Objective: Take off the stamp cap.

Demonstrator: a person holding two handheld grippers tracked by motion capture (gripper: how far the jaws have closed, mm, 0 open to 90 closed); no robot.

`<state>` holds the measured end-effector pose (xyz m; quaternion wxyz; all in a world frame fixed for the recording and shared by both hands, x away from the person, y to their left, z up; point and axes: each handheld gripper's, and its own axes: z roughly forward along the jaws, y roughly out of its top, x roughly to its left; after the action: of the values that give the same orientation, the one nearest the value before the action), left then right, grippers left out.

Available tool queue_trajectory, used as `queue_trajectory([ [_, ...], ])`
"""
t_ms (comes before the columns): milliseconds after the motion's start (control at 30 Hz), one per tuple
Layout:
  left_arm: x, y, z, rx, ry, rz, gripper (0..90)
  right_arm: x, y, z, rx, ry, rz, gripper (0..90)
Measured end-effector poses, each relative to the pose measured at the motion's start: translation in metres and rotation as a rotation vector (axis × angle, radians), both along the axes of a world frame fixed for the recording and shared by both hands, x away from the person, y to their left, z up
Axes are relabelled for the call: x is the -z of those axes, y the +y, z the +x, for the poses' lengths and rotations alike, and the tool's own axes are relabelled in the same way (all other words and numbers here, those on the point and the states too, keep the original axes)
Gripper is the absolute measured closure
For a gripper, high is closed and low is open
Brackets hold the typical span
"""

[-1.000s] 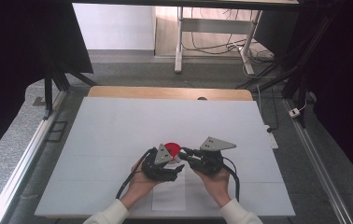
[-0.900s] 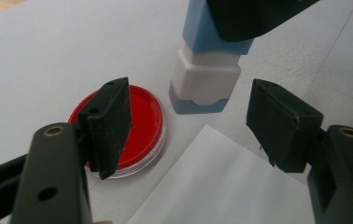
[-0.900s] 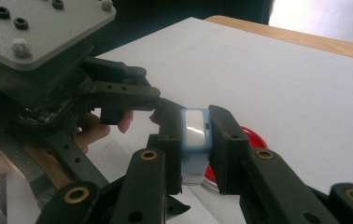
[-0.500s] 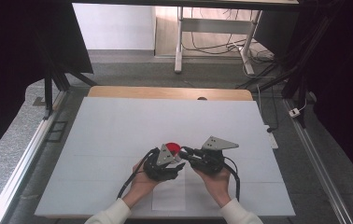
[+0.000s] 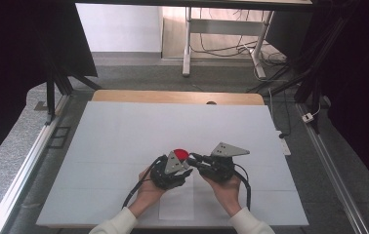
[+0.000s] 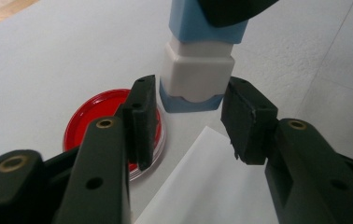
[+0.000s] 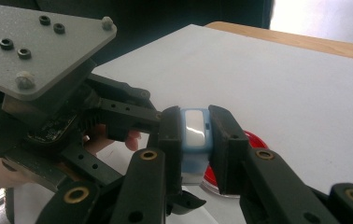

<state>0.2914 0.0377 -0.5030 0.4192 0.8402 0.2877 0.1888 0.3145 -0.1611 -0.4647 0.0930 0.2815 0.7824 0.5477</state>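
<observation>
Blue-white stamp (image 7: 194, 135) pinched by right tongs (image 7: 194, 140); left tongs (image 6: 191, 123), just closing, flank its base untouched.

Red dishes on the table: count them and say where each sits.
1. The red dish lies on the white table, just beyond the left gripper; no others visible.

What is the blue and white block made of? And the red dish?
The block looks like hard, smooth plastic: moulded rounded corners, matte sheen, blue and white parts fitted together. The red dish seems to be glossy plastic with a clear rim, since light glints off it; glass can't be ruled out.
</observation>
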Motion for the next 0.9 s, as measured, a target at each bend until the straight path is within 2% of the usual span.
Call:
queue_trajectory([
  [367,-0.0005,0.0008,-0.0017,-0.008,-0.027,0.008,62.3,0.0002,0.0014,-0.0009,-0.002,0.004,0.012,74.9],
  [600,0.0013,0.0006,-0.001,-0.014,-0.021,0.013,61.5,-0.0001,-0.0003,-0.0004,0.008,0.009,0.032,74.9],
  [900,0.001,0.0005,-0.0015,-0.015,-0.027,0.013,63.1,0.0,-0.0005,-0.0006,0.008,0.011,0.033,75.0],
])
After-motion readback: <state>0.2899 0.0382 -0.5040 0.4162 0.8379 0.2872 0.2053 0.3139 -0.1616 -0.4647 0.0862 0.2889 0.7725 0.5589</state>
